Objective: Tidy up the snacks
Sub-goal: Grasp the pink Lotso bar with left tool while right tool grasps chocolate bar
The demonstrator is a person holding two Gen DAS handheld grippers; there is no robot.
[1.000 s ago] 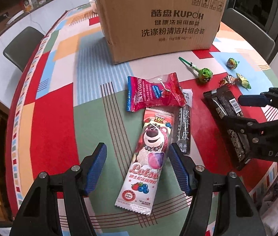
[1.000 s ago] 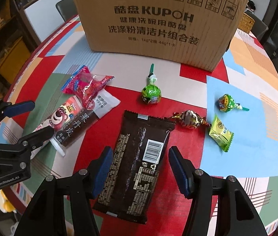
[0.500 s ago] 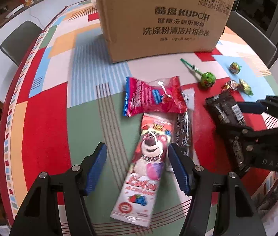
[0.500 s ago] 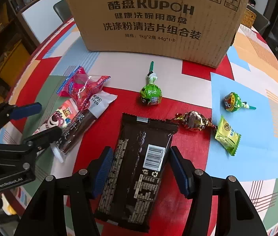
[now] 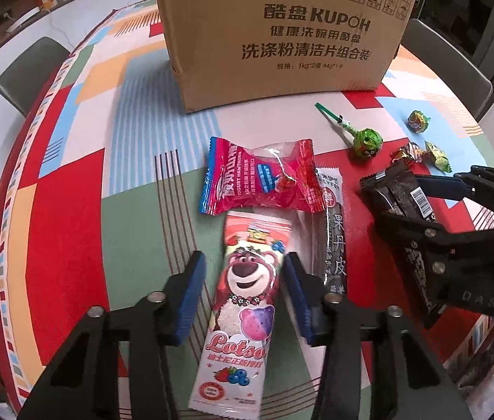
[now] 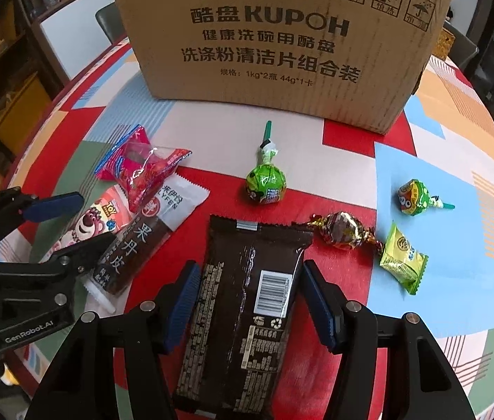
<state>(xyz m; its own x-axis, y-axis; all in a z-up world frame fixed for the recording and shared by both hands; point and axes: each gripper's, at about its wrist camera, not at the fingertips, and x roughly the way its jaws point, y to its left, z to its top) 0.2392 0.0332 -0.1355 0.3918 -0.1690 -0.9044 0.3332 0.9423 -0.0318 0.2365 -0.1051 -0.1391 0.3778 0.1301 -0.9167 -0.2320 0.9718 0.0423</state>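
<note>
I note my left gripper [image 5: 245,294] open astride the Lotso bar [image 5: 243,308], my right gripper [image 6: 248,301] open astride the dark brown packet [image 6: 247,297]; both lie before the KUPOH carton [image 6: 275,42].

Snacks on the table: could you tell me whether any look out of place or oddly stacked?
The red packet lies across the top ends of the Lotso bar and the dark strip, overlapping both. Nothing looks spilled or torn.

A home dining room: round desk [image 5: 72,210] under a colourful patchwork cloth, grey padded chairs [image 5: 26,70], cluttered wooden shelves [image 6: 2,80].
</note>
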